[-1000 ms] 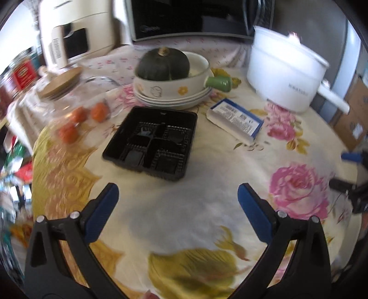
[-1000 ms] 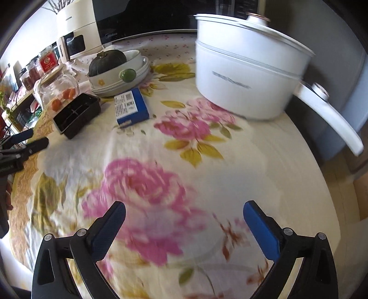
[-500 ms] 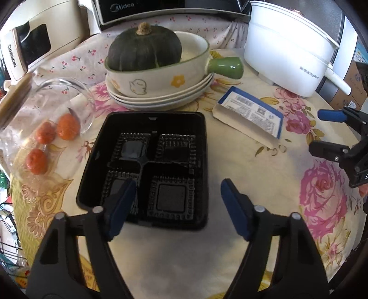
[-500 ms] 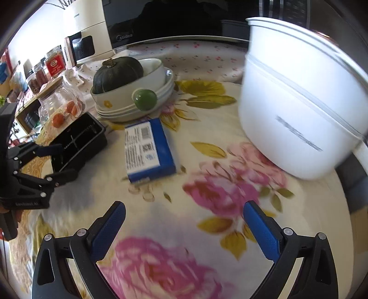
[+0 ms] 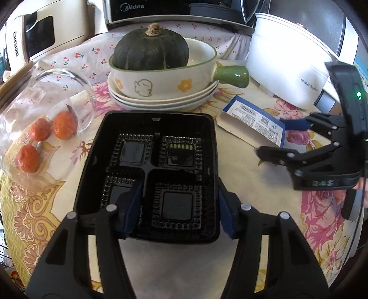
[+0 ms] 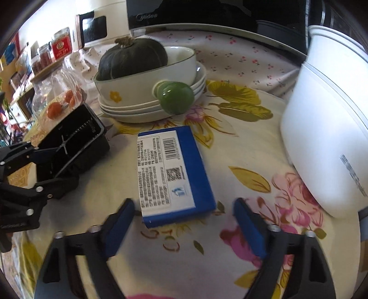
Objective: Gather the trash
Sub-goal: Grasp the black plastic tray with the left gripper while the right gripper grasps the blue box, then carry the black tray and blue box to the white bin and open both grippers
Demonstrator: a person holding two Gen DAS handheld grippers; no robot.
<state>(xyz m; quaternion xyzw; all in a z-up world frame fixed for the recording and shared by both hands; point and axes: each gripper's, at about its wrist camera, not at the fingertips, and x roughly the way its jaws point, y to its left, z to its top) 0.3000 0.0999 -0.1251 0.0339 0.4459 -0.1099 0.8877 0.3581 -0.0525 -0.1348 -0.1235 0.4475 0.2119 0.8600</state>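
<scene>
A black plastic four-compartment tray (image 5: 158,165) lies on the flowered tablecloth; it also shows in the right wrist view (image 6: 76,147). My left gripper (image 5: 179,211) is open, one finger inside the tray's near left compartment, the other outside its right wall. A flat blue and white box (image 6: 170,174) lies to the tray's right, also seen in the left wrist view (image 5: 253,119). My right gripper (image 6: 184,220) is open, its fingers either side of the box's near end, apart from it.
A dark green squash (image 5: 151,50) sits in a handled bowl on stacked plates (image 5: 161,96) behind the tray. A white pot (image 6: 326,128) stands right. A glass jar with orange fruits (image 5: 41,133) lies left. A microwave (image 5: 174,9) stands at the back.
Both grippers have moved forward: the left now straddles the tray's right wall, and the right has closed in on the blue box. Both gaps have narrowed a little.
</scene>
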